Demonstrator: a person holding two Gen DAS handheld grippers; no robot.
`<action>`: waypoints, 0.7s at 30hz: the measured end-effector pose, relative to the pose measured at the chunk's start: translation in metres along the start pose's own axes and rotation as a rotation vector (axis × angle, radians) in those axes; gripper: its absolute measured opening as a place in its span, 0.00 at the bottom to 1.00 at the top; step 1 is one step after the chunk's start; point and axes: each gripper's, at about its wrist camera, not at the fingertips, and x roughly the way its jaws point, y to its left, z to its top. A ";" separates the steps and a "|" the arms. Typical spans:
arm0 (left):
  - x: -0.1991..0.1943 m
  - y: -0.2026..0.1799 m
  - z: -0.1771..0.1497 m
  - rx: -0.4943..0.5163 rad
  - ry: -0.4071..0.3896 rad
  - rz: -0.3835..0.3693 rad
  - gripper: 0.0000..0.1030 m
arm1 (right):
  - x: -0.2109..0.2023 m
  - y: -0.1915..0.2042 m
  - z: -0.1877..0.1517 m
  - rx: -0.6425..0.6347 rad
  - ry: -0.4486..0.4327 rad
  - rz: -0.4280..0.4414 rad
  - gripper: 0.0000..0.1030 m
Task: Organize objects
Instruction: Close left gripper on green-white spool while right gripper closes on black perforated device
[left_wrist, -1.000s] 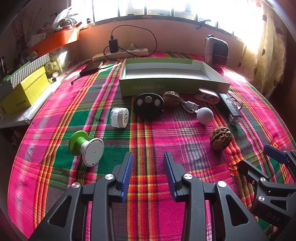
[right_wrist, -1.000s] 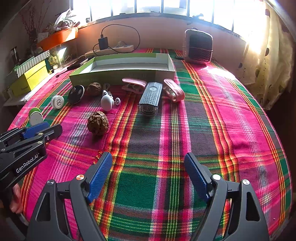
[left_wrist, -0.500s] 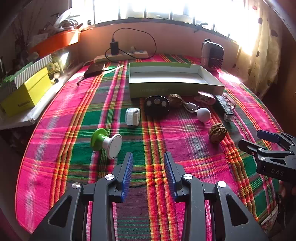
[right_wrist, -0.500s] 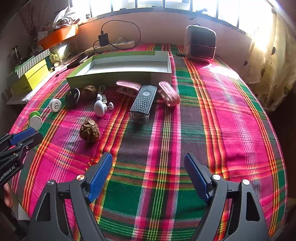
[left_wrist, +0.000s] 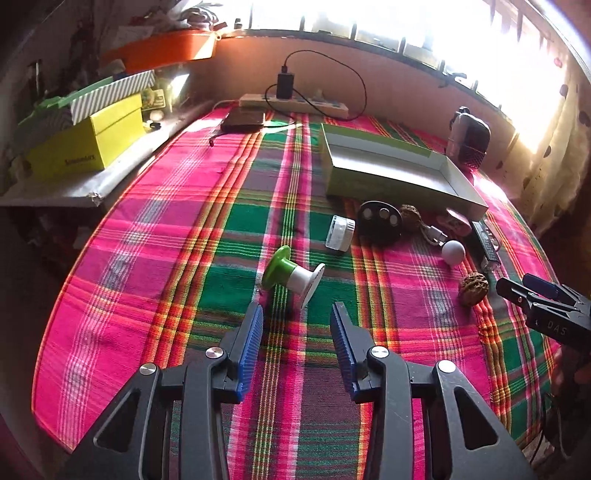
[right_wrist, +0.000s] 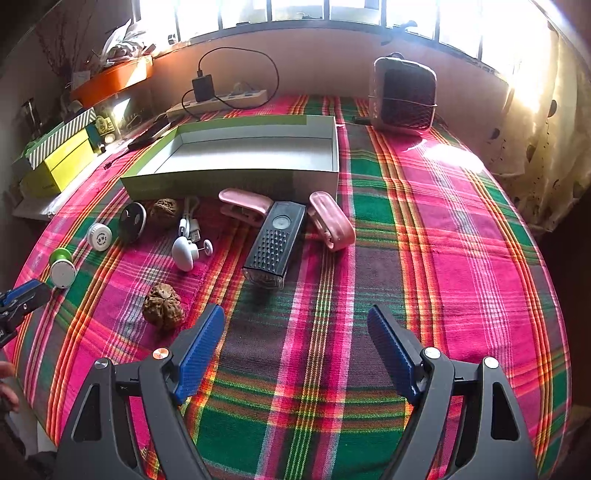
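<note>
A green-and-white spool (left_wrist: 291, 275) lies on its side on the plaid cloth, just beyond the tips of my left gripper (left_wrist: 296, 317). Its jaws are opening, with nothing between them. My right gripper (right_wrist: 295, 317) stands open and empty over bare cloth, with a walnut (right_wrist: 163, 309) just left of its left finger. Ahead lie a black torch (right_wrist: 275, 243), two pink clips (right_wrist: 243, 201) (right_wrist: 330, 221), a white knob (right_wrist: 183, 253), a second walnut (right_wrist: 165, 211), a black disc (right_wrist: 132, 221) and a white jar (right_wrist: 99, 237). Behind them sits the empty green box (right_wrist: 229, 182).
A small heater (right_wrist: 404, 98) stands at the back right. A power strip (left_wrist: 295, 103) with a charger runs along the wall. A yellow box (left_wrist: 88, 142) and striped boxes sit on a ledge to the left. The table's edge curves close behind both grippers.
My left gripper has shifted left, so the spool now lies straight ahead of its tips, and its jaws have widened. My right gripper has moved closer to the walnut.
</note>
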 end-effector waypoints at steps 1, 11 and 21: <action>0.002 0.002 0.001 -0.006 0.003 0.004 0.35 | 0.002 0.000 0.001 0.002 0.004 0.004 0.78; 0.019 0.003 0.015 0.053 0.000 -0.012 0.35 | 0.017 0.003 0.007 0.004 0.027 0.004 0.78; 0.033 -0.003 0.028 0.115 0.004 -0.009 0.35 | 0.027 0.004 0.014 0.000 0.036 -0.032 0.78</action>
